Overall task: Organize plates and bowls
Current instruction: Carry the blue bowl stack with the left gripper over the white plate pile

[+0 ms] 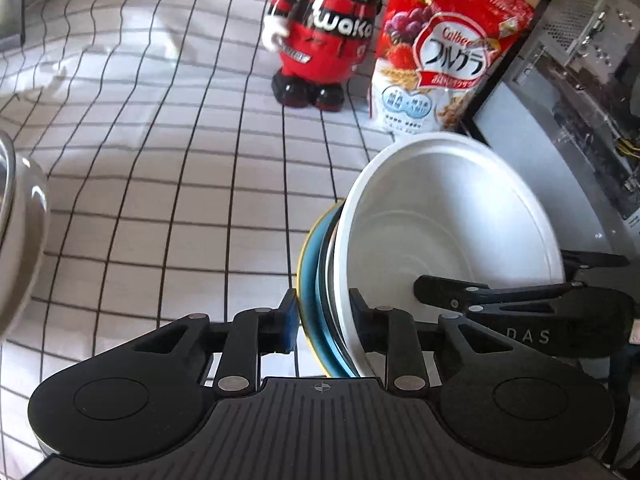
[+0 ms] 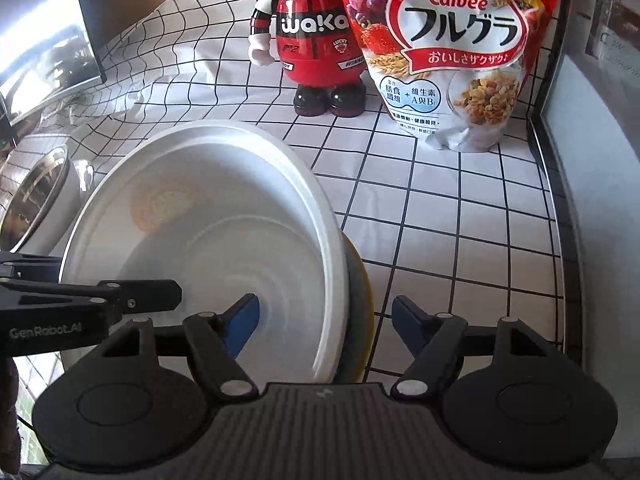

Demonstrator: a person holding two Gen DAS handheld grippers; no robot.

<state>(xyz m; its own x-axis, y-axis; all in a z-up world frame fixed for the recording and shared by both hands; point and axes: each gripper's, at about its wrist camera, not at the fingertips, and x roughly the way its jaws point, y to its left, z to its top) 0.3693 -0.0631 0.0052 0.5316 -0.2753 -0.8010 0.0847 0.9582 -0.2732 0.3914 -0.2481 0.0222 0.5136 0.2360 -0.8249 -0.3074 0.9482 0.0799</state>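
Note:
A stack of plates stands tilted on edge over the checked tablecloth: a white plate (image 1: 452,216) (image 2: 224,200) in front, a dark one behind it, and a blue plate (image 1: 312,264) with a yellow rim (image 2: 362,292) at the back. My left gripper (image 1: 324,316) is shut on the stack's lower rim, one pad on the blue plate's back, the other inside the white plate. My right gripper (image 2: 326,320) straddles the opposite rim, open; its right pad stands clear of the yellow rim. One of the left gripper's fingers (image 2: 140,290) shows against the white plate.
A steel bowl (image 1: 16,216) (image 2: 36,196) sits at the left. A red toy figure (image 1: 324,40) (image 2: 316,40) and a cereal bag (image 1: 440,52) (image 2: 452,48) stand behind the stack. The table's dark edge (image 2: 556,200) runs along the right.

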